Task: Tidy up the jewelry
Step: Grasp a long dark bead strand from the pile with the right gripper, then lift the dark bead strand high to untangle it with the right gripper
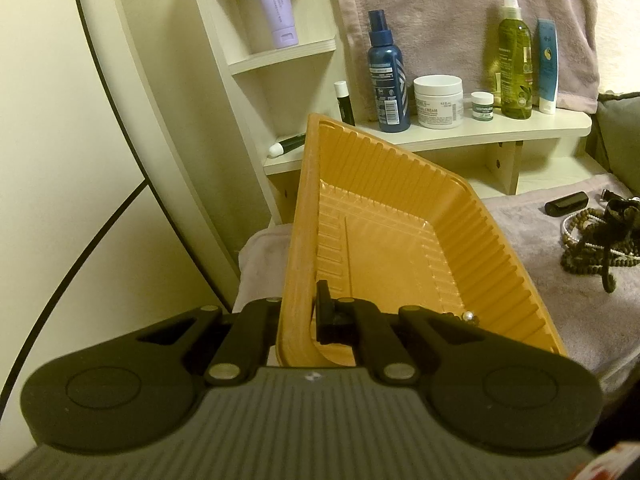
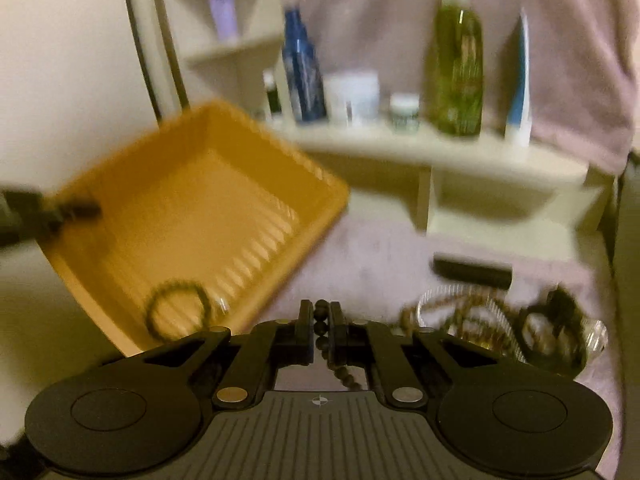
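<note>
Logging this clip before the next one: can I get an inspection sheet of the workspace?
Surface: mauve towel over the table.
Job's things: orange tray tilted, bead bracelet inside; tangled jewelry pile on the towel.
Clutter: black tube on the towel.
Grippers: left claw shut on the tray's rim; right claw shut on a bead strand.
Cables: nothing seen.
Surroundings: cream shelf with bottles and jars.

One ribbed orange plastic tray (image 1: 384, 216) holds one dark beaded bracelet (image 2: 178, 314); at the shelf's 12 o'clock stand two bottles, a blue spray bottle (image 1: 388, 76) and a green oil bottle (image 1: 515, 60), two white jars (image 1: 438, 101), two tubes (image 1: 547, 64), one black case (image 1: 568, 203)
</note>
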Demonstrator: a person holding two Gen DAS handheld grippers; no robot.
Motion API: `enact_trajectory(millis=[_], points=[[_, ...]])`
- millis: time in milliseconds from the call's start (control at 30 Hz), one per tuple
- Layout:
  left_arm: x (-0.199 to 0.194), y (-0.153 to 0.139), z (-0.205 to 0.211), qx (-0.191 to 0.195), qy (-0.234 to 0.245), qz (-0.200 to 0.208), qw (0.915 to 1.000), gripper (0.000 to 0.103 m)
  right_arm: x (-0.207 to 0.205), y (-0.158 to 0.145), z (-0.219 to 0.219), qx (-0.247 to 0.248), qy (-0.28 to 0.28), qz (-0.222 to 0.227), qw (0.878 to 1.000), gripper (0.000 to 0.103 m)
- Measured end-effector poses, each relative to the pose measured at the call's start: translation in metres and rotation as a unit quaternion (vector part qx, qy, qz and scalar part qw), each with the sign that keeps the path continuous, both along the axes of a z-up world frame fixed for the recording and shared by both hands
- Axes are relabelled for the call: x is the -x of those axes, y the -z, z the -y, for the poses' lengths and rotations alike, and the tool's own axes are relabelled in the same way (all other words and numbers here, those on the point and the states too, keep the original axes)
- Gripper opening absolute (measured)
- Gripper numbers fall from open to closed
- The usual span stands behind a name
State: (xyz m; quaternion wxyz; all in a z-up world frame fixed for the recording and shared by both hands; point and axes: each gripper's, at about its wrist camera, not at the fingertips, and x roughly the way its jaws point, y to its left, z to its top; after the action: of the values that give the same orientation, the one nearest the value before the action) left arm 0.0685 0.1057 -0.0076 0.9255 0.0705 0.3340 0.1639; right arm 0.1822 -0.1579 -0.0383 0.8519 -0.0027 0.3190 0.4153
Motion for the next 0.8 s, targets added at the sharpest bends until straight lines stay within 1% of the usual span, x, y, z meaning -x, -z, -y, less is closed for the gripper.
enact_trajectory(millis=[200,333,533,800], points=[[0.000,0.001,-0.001,0.003,-0.002,0.000,1.0000,0.004,-0.009,-0.064,0.011,-0.052,0.006,0.041,0.998,0.006],[-0.001,-0.001,-0.001,0.004,0.000,0.000,1.0000,0.004,-0.013,-0.099,0.017,-0.075,0.008,0.066,0.995,0.006],[-0.001,0.000,-0.002,0.006,0.001,0.000,1.0000,0.004,-0.014,-0.142,0.025,-0.099,0.014,0.107,0.989,0.006],[0.000,-0.001,-0.002,0.006,0.002,0.000,1.0000,0.004,-0.013,-0.187,0.030,-0.128,0.018,0.150,0.980,0.006]])
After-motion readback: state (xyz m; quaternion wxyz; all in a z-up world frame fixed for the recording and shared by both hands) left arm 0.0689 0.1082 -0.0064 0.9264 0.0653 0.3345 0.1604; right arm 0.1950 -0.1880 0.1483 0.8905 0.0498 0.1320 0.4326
